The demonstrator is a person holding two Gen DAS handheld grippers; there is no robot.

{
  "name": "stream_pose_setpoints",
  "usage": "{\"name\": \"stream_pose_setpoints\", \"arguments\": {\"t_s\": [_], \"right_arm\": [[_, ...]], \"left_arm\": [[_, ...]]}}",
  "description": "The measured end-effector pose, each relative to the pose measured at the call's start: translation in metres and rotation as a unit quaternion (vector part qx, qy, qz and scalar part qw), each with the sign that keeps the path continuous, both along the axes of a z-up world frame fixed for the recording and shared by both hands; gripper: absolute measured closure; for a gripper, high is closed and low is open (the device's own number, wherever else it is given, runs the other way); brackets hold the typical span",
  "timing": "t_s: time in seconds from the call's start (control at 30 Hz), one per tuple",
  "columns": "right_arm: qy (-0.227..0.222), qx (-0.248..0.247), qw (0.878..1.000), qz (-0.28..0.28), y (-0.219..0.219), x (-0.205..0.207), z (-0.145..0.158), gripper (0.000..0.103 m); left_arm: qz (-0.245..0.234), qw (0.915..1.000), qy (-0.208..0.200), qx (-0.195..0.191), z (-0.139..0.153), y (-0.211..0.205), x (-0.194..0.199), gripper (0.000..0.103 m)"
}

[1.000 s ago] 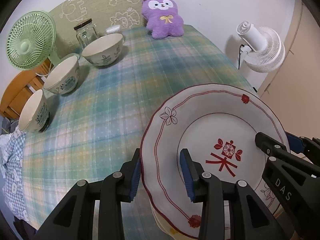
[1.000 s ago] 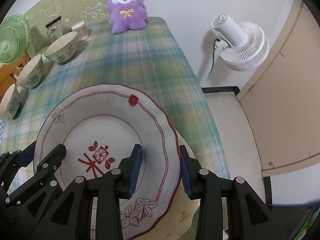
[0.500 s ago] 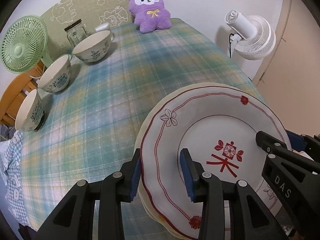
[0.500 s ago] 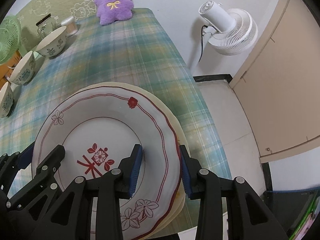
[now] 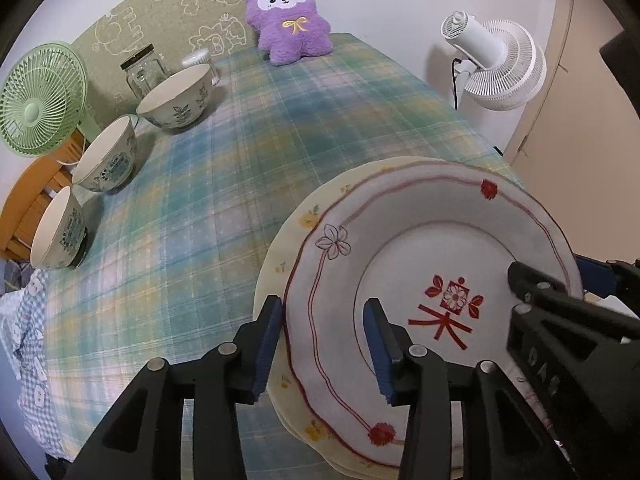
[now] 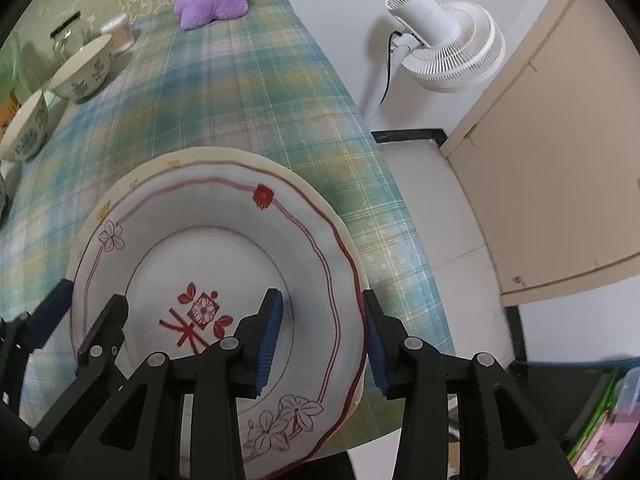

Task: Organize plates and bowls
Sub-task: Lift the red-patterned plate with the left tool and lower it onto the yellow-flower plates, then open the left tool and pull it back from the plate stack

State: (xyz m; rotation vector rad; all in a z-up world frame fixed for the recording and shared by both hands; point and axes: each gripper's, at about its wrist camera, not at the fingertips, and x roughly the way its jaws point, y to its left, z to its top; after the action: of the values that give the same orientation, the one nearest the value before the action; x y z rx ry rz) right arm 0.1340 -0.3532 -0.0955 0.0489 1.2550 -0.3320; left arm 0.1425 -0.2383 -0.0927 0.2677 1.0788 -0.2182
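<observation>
You are working in a home. A plaid tablecloth point(image 5: 280, 128) covers the table, a purple plush toy point(image 5: 290, 20) sits at its far end, and two household fans, green point(image 5: 40, 100) and white point(image 5: 496, 68), flank it.

Black plastic left gripper point(image 5: 322, 344), blue finger pads, silver screws, right gripper point(image 6: 322, 340) alike

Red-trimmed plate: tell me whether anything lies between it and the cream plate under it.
Nothing visible does. The red-trimmed plate sits directly over the cream plate, whose rim shows clear along the far and left edges. The left tool and right tool straddle its opposite rims; contact underneath is hidden.
</observation>
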Motion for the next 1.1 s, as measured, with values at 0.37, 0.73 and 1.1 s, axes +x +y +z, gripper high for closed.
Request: {"name": "stream_pose_setpoints", "arguments": {"t_s": [0.37,0.73,1.1], "right_arm": [[-0.018,0.031,0.999,0.017,-0.002,-0.002,0.002,0.031],[-0.082,0.038,0.994,0.058,0.017,-0.014,0.056,0.024],[-0.116,0.056,0.983,0.133,0.051,-0.001,0.096,0.024]], "left_arm": [[-0.014,0.9996,0.0,-0.023,0.005,0.005,-0.007,0.04],[0.014,0.9985,-0.035,-0.04,0.052,0.02,-0.017,0.019],[0.112,0.9919,-0.049,-0.034,0.082,0.063,-0.005,0.019]]}}
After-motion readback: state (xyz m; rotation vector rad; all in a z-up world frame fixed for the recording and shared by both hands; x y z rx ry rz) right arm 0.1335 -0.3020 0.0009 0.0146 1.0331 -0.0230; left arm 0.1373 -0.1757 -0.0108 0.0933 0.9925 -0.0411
